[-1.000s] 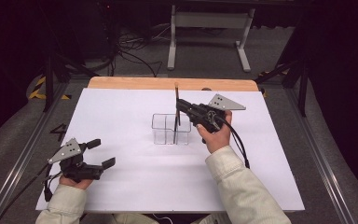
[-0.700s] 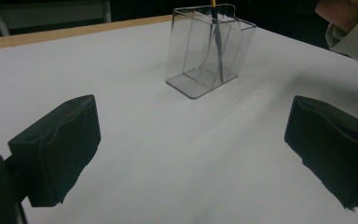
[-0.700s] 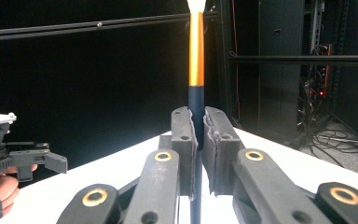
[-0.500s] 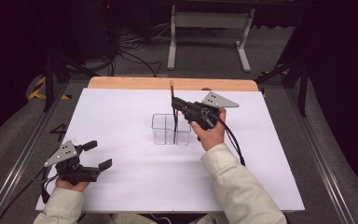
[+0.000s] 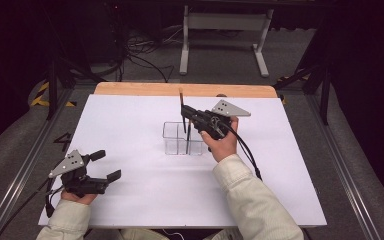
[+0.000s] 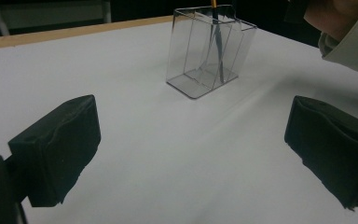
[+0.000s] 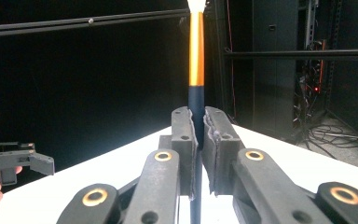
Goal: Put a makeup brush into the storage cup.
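Note:
A slim dark stick point(image 5: 181, 107) with an orange band point(image 7: 196, 51) near its top stands almost upright. My right gripper point(image 5: 186, 114) is shut on its shaft, the pads point(image 7: 185, 135) pressed against both sides. The stick's lower end reaches down into a clear plastic box point(image 5: 176, 141) with inner dividers at the middle of the white table point(image 5: 130, 115). In the left gripper view the box point(image 6: 193, 56) shows the stick point(image 6: 217, 44) inside it. My left gripper point(image 5: 105, 165) rests at the table's near left, open and with nothing between its fingers point(image 6: 56, 149).
A wooden strip point(image 5: 145, 89) edges the table's far side. Beyond it are a metal stand point(image 5: 222, 35) and cables on the floor. A sleeved forearm point(image 5: 252, 200) crosses the near right of the table. The left gripper point(image 7: 18, 161) shows far off in the right gripper view.
My right gripper has shifted slightly to the left with the stick, which now leans a little. The left gripper has stayed where it was.

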`<state>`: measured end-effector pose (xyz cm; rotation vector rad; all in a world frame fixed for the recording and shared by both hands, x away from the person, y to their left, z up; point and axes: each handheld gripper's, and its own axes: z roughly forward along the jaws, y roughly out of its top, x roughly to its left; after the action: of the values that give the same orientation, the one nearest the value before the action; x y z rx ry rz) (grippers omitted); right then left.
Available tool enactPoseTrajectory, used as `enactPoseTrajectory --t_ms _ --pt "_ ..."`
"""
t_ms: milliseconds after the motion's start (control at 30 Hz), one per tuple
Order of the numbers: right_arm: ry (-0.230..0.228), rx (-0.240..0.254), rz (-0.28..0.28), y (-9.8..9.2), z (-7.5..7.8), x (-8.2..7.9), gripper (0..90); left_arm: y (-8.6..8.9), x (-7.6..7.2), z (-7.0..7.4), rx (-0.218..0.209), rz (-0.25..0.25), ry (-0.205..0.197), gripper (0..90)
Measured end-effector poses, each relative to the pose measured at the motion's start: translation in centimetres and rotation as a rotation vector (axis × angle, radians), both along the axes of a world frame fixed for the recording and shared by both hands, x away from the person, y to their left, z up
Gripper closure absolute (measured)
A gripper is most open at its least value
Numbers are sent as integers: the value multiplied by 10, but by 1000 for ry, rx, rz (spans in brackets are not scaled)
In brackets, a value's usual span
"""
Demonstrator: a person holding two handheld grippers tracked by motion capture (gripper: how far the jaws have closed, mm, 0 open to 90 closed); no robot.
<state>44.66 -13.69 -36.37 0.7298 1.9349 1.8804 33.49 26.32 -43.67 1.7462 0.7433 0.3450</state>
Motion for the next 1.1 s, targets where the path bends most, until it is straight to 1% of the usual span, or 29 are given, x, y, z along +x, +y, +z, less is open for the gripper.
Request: enactPoseTrajectory --t_ms 433,667,833,1100 --pt "24 -46 -6 10 -14 3 836 0 0 0 -5 0 2 42" --pt "35 -60 -13 11 -19 4 836 0 0 0 -5 -1 1 42" --pt "47 -80 -20 11 -23 5 836 0 0 0 -5 -1 1 42" --pt "76 -96 -27 14 -31 7 836 0 0 0 -6 0 0 42"
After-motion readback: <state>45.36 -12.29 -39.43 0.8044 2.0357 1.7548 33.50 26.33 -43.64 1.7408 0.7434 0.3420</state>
